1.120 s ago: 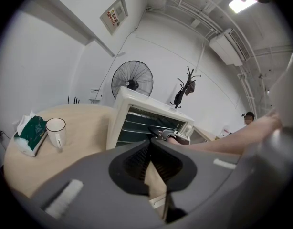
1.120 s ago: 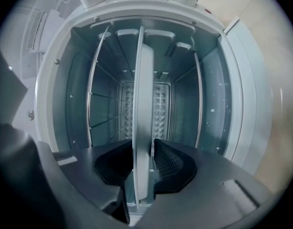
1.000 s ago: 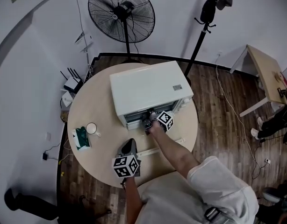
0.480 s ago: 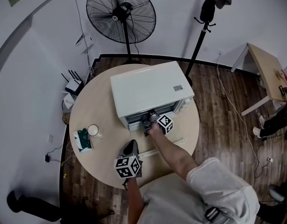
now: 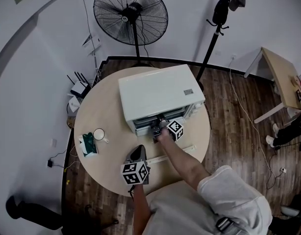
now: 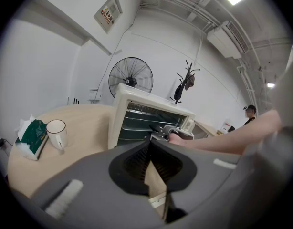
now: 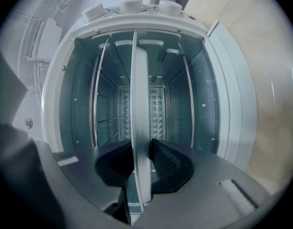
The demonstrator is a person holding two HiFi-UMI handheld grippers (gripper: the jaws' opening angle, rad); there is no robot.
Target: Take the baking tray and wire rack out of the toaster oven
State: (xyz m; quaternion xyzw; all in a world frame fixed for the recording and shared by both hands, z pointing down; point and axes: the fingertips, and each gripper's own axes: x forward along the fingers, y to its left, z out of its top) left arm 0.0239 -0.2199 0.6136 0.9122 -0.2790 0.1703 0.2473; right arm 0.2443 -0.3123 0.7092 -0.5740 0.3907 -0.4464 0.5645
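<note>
A white toaster oven (image 5: 158, 94) stands on the round table (image 5: 104, 106) with its door (image 5: 172, 153) folded down. My right gripper (image 5: 159, 127) is at the oven mouth, rolled on its side. Its jaws are closing, with the front rim of the pale baking tray (image 7: 139, 104) between them and the pads against it. Thin bars of the wire rack (image 7: 107, 122) show deeper inside, beside the tray. The rack (image 6: 141, 116) also shows through the oven opening. My left gripper (image 5: 137, 153) hovers shut and empty near the table's front edge, and its jaws (image 6: 149, 152) point at the oven.
A white mug (image 5: 98, 134) and a green tissue pack (image 5: 87, 144) lie on the table's left side. A standing fan (image 5: 131, 13) and a coat stand (image 5: 216, 18) are behind the table. A second table (image 5: 280, 77) stands at the right.
Both grippers stay where they were. The right one remains at the oven mouth and only the head view has shifted slightly.
</note>
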